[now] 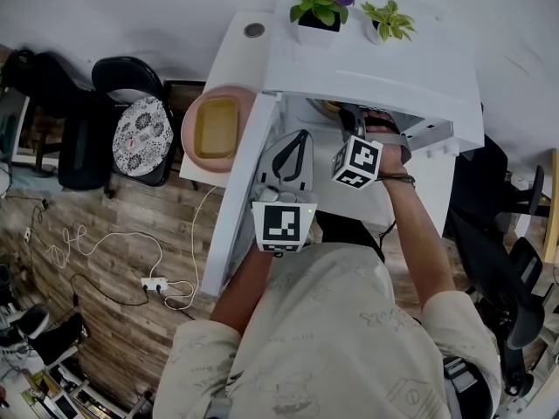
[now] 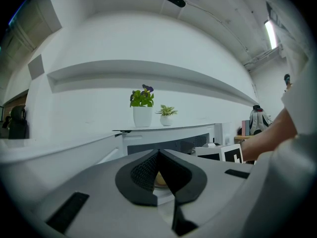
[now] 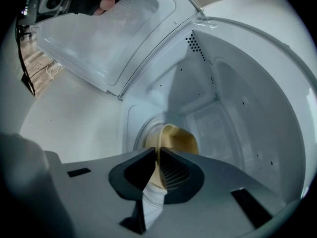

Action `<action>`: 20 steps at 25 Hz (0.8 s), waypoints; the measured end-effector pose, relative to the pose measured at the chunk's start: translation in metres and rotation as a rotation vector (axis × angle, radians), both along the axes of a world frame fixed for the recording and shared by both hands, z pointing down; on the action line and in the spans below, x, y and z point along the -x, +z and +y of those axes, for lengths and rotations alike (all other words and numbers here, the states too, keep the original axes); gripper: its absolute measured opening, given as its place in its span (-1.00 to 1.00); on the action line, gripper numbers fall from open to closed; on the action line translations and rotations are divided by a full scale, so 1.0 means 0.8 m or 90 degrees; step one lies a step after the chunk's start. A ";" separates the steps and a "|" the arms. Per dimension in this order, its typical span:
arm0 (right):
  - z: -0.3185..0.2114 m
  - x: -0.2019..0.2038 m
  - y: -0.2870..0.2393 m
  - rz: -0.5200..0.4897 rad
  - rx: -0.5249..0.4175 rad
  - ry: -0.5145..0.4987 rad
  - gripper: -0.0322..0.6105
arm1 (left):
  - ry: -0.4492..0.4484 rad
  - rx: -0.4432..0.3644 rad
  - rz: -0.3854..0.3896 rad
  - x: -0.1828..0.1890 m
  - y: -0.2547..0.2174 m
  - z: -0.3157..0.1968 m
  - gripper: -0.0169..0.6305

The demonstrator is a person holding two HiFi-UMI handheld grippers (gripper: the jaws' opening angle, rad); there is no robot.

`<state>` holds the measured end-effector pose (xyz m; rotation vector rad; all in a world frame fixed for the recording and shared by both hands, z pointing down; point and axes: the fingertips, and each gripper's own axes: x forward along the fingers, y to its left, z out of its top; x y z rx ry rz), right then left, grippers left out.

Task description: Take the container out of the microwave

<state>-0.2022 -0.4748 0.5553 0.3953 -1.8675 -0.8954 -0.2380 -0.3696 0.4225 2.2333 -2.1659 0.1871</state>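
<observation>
White microwave interior [image 3: 237, 108], yellow container [image 3: 181, 140] mouth up, right gripper [image 3: 157, 155] pinching rim

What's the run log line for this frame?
stage: grasp | right gripper: shut on container rim | container: inside microwave | door: open | left gripper: shut

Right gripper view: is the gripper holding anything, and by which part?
Yes. The right gripper is closed on the yellow container inside the microwave. It pinches the container's near side wall at the rim, with one jaw inside and one outside.
</observation>
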 end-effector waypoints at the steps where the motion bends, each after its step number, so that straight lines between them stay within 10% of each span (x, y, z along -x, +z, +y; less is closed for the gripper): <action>1: 0.001 -0.001 0.000 0.001 0.001 -0.001 -0.76 | 0.000 0.000 0.000 0.000 0.000 0.000 -0.92; 20: 0.026 -0.022 -0.013 -0.001 0.001 -0.005 -0.79 | 0.003 -0.013 -0.010 -0.005 -0.007 0.006 -0.92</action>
